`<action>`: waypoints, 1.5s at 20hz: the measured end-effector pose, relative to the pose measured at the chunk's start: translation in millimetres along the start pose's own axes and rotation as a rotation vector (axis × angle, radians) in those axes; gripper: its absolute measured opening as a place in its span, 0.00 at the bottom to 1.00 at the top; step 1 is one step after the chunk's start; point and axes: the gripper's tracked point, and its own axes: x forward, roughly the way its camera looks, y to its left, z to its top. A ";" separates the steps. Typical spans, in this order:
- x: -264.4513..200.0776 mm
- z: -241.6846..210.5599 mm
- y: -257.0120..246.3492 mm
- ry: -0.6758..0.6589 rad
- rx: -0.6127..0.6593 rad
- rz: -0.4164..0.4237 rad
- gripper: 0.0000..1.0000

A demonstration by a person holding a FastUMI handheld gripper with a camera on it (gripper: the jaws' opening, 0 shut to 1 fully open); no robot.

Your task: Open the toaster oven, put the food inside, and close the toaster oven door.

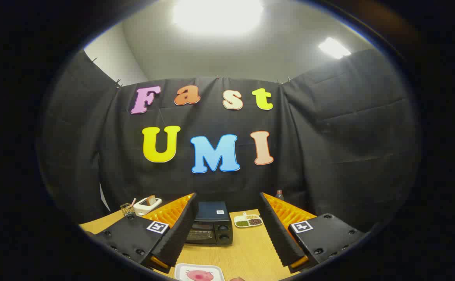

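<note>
While the toaster oven sits with its door closed at the far side of the wooden table, the step in hand reads as the approach to open it. Gripper held high and back, fingers spread wide apart, nothing between them.

Toaster oven: dark box, glass door facing the gripper, two knobs down its right side. It lies beyond the fingers, between their lines but closer to the left finger, whose tip covers part of the door's left edge. Handle not clear from here; likely along the door's top edge.

Food: a white plate with something pink on it, close under the gripper, between the fingers and slightly toward the left one. Well short of the oven.

To do the step well, judged from this: descend and move forward, shift a little left to centre the door, narrow the fingers on the handle, then pull outward and down along the hinge arc rather than straight back, so the oven does not slide on the table.

Also on the table: a small divided dish just right of the oven; a white toaster and a mesh pen holder off to the left.
</note>
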 end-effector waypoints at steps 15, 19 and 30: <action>-5.3 1.6 12.4 -0.017 -0.011 0.028 0.97; 5.1 0.4 24.1 -0.015 0.003 0.036 0.98; 75.4 -31.3 71.5 0.040 0.023 0.098 0.98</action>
